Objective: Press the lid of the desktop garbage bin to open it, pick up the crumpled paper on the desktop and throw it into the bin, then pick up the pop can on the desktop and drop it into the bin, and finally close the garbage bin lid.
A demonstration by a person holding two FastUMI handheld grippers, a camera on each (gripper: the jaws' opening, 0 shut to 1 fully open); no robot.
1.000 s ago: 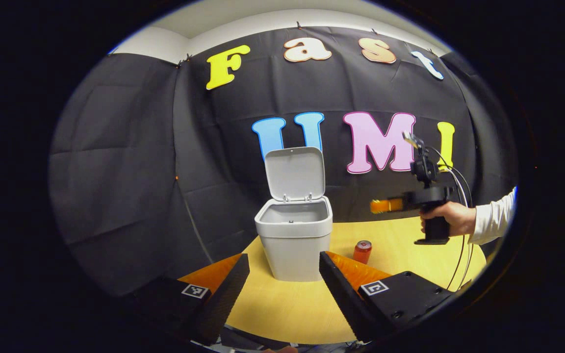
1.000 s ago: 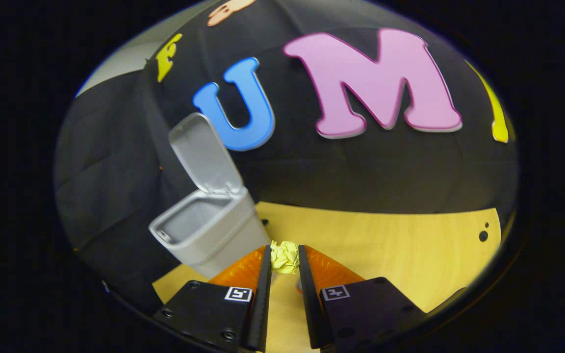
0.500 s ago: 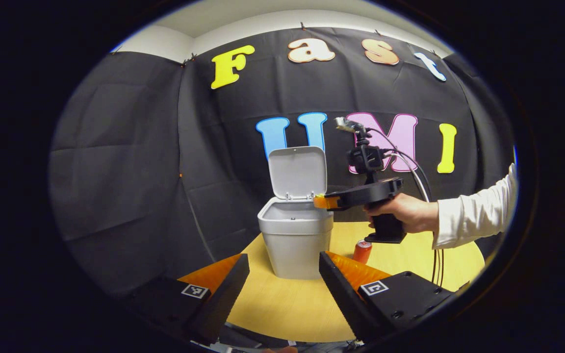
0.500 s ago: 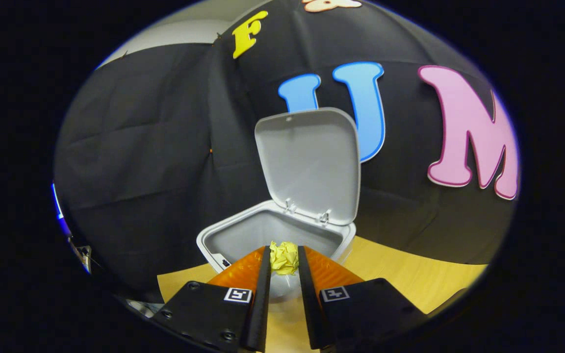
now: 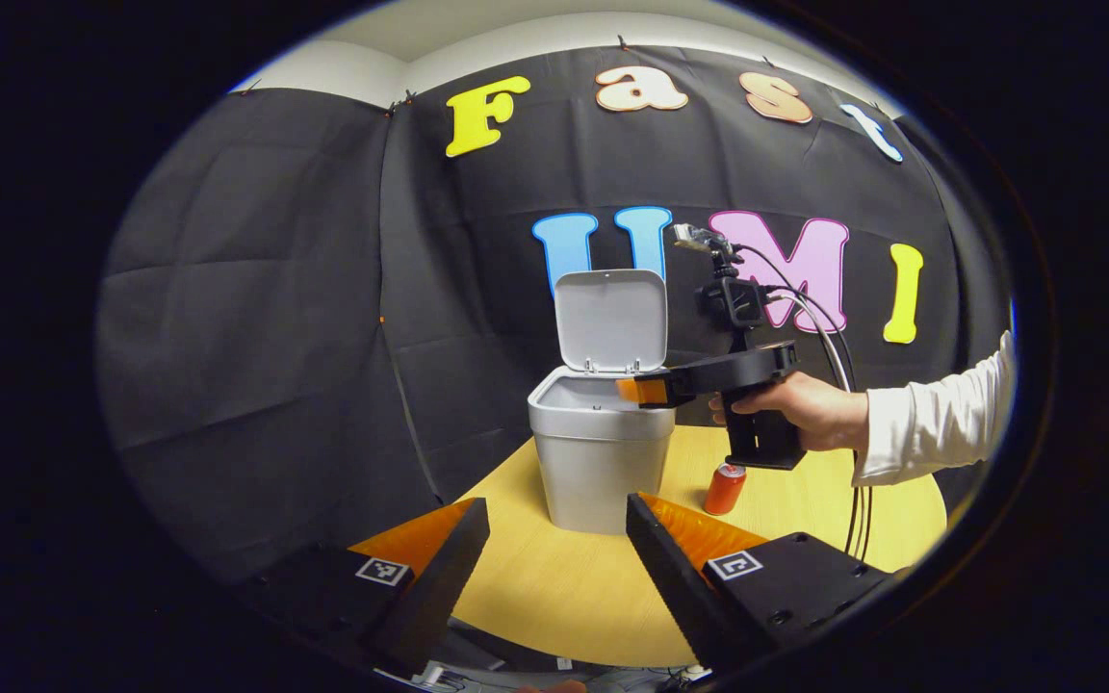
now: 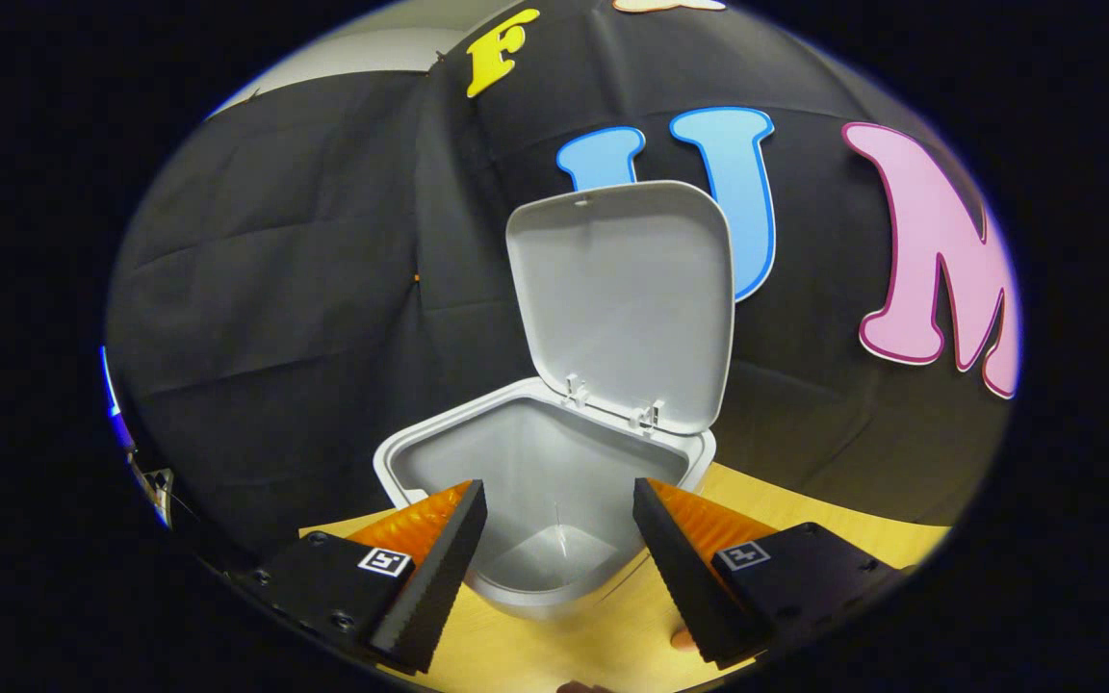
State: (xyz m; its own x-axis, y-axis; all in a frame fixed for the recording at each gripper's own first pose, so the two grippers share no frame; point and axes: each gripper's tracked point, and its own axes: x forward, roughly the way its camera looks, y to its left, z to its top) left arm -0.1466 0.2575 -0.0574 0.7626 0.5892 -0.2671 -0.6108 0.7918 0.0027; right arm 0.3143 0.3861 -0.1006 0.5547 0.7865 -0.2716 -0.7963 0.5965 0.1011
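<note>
The grey desktop bin [image 5: 598, 462] stands on the yellow table with its lid [image 5: 612, 318] tipped up and back. In the right gripper view I look down into the bin's opening [image 6: 535, 462], past the raised lid [image 6: 627, 298]. My right gripper [image 6: 559, 520] is open above the bin's near rim with nothing between its fingers. From the left gripper view, the right gripper [image 5: 646, 390] hovers at the bin's right rim, held by a hand [image 5: 819, 414]. The red pop can [image 5: 725, 488] stands upright right of the bin. My left gripper [image 5: 554, 539] is open and empty, back from the bin.
The round yellow table [image 5: 805, 500] reaches out to the right of the can. Black cloth wall hangs close behind and left of the bin. A white sleeve [image 5: 930, 428] and cables [image 5: 848, 375] trail from the right gripper.
My right gripper moved left to the bin with the yellow crumpled paper, then opened; the paper has left its fingers. My left gripper swung slightly left and stayed open.
</note>
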